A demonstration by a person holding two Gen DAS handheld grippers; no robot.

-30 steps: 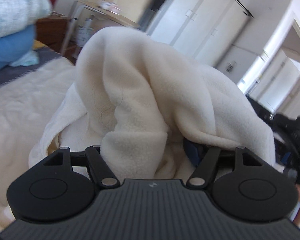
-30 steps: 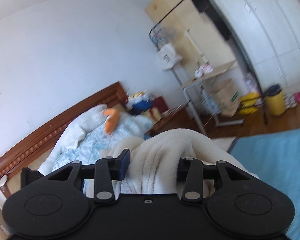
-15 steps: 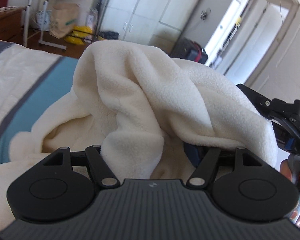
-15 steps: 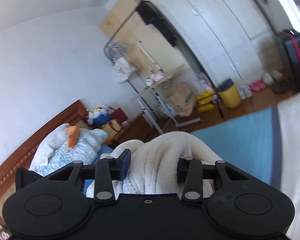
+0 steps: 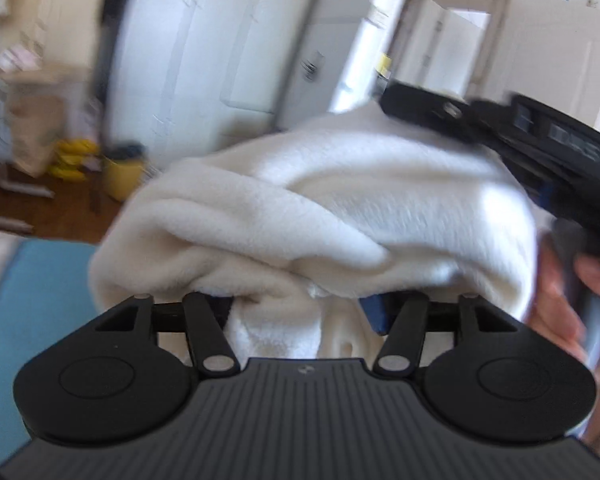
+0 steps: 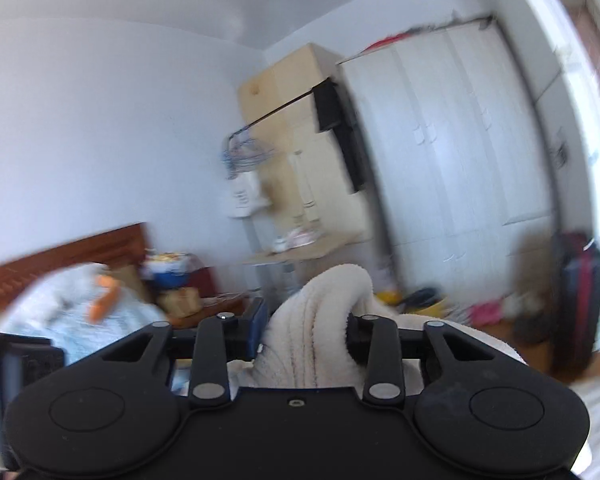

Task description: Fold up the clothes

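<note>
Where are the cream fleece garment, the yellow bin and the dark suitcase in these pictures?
cream fleece garment (image 5: 340,208): left wrist view, top fold.
yellow bin (image 5: 122,176): left wrist view, front wall.
dark suitcase (image 6: 580,296): right wrist view, front face.

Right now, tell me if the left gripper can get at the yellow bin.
Probably not. The left gripper has bunched white fleece between its jaws, which are opening, and the yellow bin stands far off on the floor beyond the bed.
</note>
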